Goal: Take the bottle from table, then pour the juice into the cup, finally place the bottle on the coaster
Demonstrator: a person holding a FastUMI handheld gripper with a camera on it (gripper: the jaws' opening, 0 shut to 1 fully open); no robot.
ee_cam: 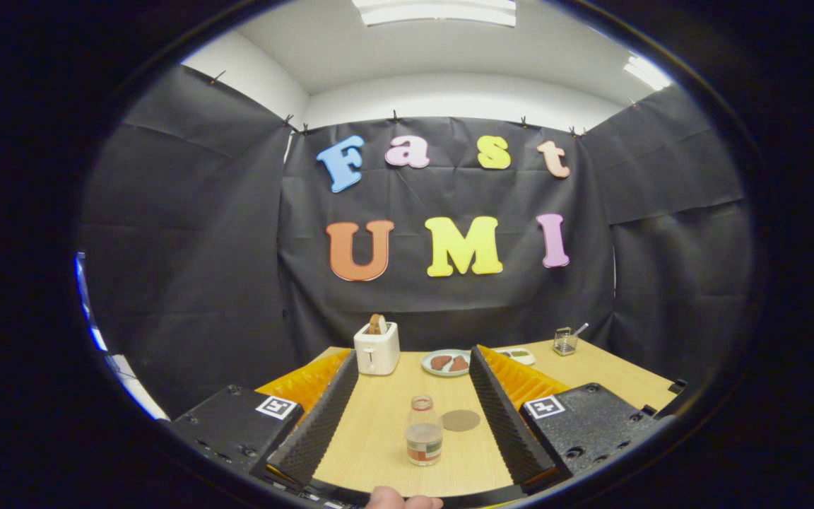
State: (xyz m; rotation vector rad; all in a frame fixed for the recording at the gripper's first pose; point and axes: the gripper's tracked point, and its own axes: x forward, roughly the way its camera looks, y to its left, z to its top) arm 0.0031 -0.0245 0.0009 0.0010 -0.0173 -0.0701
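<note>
A small clear bottle (424, 432) with a banded label stands upright on the wooden table (379, 438), between my two fingers and a little ahead of their bases. It has no cap on, and its rim looks reddish. A round brown coaster (461, 420) lies flat just to the right of the bottle and slightly farther away. My gripper (413, 367) is open wide, its fingers spread on either side of the bottle without touching it. I cannot make out a cup.
A white toaster (376, 348) with a slice of bread stands at the far left of the table. A plate (446, 363) with brown food sits beside it, a small wire basket (565, 341) at the far right. A fingertip (386, 499) shows at the near edge.
</note>
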